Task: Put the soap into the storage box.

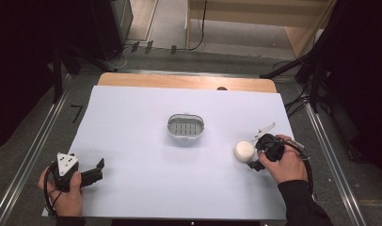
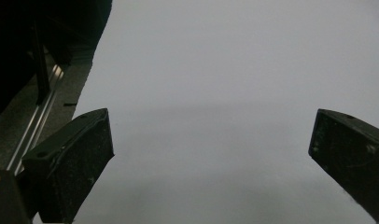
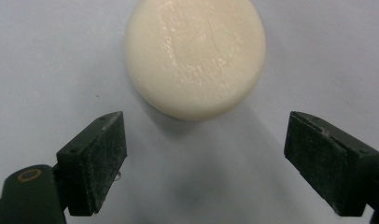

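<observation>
Right gripper point(image 3: 206, 154), jaws spread and empty, is held just short of the round soap point(image 3: 195, 55) near the desk's point(image 1: 132, 188) right edge; left gripper point(image 2: 211, 154), likewise spread, is held at the front-left corner.

No legible text: only a blurred embossed mark on the soap bar point(image 3: 195, 56).

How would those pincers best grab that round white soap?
Probably across the soap's rounded sides at its widest part. It lies flat on the white sheet, and the right gripper already faces it with jaws open wider than the bar, so sliding straight forward should straddle it.
</observation>
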Motion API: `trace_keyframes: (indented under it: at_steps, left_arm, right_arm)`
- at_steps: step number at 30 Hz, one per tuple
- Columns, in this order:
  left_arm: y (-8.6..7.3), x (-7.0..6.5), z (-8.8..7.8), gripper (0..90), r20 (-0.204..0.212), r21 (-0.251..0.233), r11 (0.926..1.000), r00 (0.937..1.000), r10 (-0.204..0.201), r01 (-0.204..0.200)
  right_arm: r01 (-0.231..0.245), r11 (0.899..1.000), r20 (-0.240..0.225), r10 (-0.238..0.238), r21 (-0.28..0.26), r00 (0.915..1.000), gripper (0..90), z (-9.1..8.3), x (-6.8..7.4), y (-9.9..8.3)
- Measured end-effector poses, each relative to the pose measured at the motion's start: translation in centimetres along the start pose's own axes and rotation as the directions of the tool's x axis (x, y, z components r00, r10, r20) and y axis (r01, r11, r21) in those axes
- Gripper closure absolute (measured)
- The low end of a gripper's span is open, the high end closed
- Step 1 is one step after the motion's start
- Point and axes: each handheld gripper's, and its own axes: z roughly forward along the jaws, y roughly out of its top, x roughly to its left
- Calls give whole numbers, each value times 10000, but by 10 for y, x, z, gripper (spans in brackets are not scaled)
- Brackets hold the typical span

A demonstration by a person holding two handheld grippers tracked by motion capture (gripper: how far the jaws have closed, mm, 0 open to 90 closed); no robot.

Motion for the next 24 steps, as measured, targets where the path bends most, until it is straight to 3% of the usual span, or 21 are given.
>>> trace_keyframes:
  at_steps: [24]
  left_arm:
    - [0,0,0,2,13,20,10000,10000,-2,2]
  right_arm:
    - [-13,9999,-228,16,128,9997,201,12,1,27]
